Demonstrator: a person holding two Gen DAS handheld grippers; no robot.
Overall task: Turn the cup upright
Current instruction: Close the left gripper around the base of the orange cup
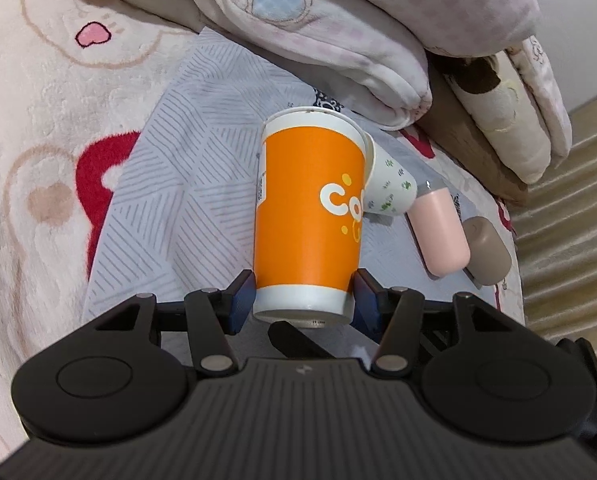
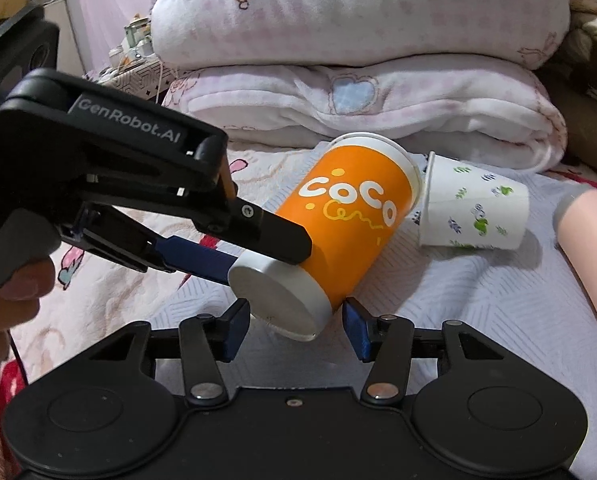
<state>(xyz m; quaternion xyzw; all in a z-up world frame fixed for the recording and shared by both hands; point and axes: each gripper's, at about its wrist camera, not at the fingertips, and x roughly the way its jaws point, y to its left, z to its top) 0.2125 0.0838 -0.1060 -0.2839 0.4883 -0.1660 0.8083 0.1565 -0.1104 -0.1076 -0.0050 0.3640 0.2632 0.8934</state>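
An orange paper cup [image 1: 308, 208] with white "COCO" lettering lies tilted on its side, base toward both cameras; it also shows in the right wrist view [image 2: 350, 220]. My left gripper [image 1: 303, 300] is shut on the cup's white base band, and shows from the side in the right wrist view [image 2: 258, 256], one finger above and one below the base. My right gripper [image 2: 296, 324] is open, its blue pads on either side of the cup's base without touching it.
A small white cup with green prints [image 2: 472, 204] lies on its side against the orange cup's rim. A pink bottle [image 1: 440, 232] and a brown cup [image 1: 488, 250] lie to the right. Folded pink blankets [image 2: 358, 92] are stacked behind. The bed's right edge is close.
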